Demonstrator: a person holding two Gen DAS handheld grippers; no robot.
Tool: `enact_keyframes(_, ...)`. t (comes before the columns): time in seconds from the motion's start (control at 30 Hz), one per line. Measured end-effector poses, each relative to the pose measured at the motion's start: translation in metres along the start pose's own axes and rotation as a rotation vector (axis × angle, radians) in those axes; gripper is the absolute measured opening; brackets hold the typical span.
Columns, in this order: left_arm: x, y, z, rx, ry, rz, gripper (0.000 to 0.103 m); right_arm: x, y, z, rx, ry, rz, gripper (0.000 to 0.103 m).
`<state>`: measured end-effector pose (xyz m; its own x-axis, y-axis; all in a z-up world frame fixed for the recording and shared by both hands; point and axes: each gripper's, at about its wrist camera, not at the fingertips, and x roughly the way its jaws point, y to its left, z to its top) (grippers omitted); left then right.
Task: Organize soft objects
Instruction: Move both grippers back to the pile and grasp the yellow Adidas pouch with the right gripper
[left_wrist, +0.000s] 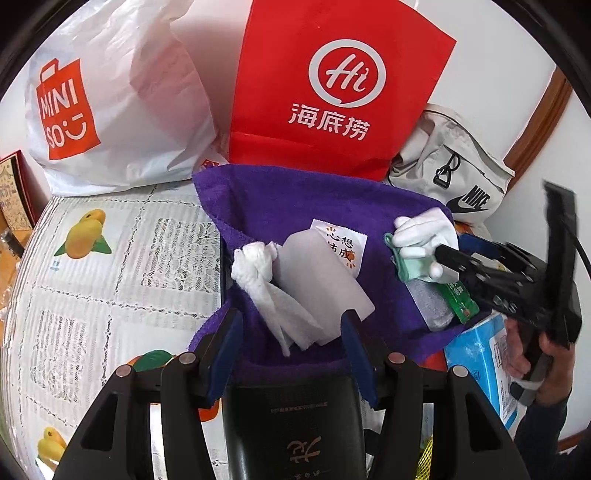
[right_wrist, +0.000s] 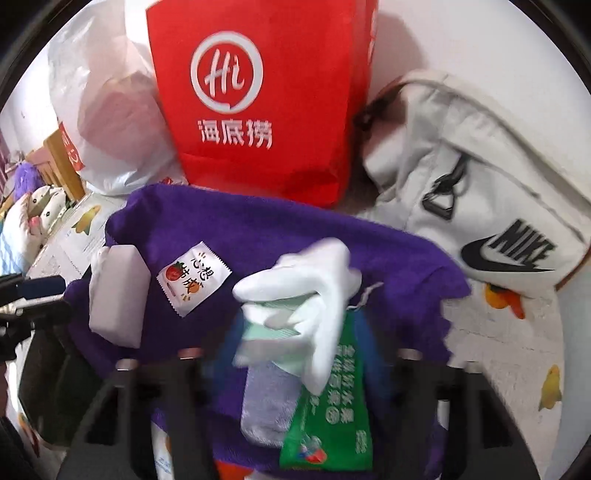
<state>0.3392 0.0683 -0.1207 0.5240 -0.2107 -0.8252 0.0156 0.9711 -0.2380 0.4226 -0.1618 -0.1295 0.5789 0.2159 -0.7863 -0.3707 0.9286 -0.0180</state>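
A purple towel (left_wrist: 280, 199) (right_wrist: 229, 240) lies spread on the table. On it lie a crumpled white tissue (left_wrist: 258, 280), a white foam block (left_wrist: 317, 284) (right_wrist: 118, 291), a small printed sachet (left_wrist: 341, 240) (right_wrist: 192, 277), a grey sponge (left_wrist: 432, 302) (right_wrist: 269, 398) and a green packet (left_wrist: 460, 299) (right_wrist: 328, 417). My right gripper (left_wrist: 437, 260) (right_wrist: 295, 332) is shut on a white glove (left_wrist: 424, 230) (right_wrist: 314, 288) and a pale green cloth (left_wrist: 410, 267) (right_wrist: 273, 328), held above the sponge. My left gripper (left_wrist: 291, 343) is open, its fingers either side of the tissue and block.
A red paper bag (left_wrist: 332, 81) (right_wrist: 258, 92), a white Miniso bag (left_wrist: 110, 99) and a white Nike bag (left_wrist: 450, 173) (right_wrist: 480, 173) stand at the back. A blue tissue pack (left_wrist: 476, 354) lies right. A black case (left_wrist: 291, 424) lies under the towel's near edge. Lace tablecloth (left_wrist: 110, 266) at left.
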Motion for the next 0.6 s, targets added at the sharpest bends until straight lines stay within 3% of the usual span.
enact_keyframes(0.13,-0.007,0.001,-0.002,-0.009,0.001,0.005,0.053,-0.026,0.002,-0.015,0.007,-0.021,-0.026,0.067)
enact_keyframes(0.37,-0.033,-0.003,-0.018,-0.010,-0.014,0.004,0.056,-0.086,0.021,-0.066,0.046,-0.066,0.137,0.071)
enact_keyframes(0.47,-0.045,-0.006,-0.029,-0.007,-0.018,-0.003,0.056,-0.105,0.033,-0.090,0.034,-0.081,0.167,0.084)
enact_keyframes(0.6,-0.058,-0.007,-0.046,-0.002,-0.015,-0.007,0.057,-0.118,0.052,-0.119,0.017,-0.057,0.239,0.084)
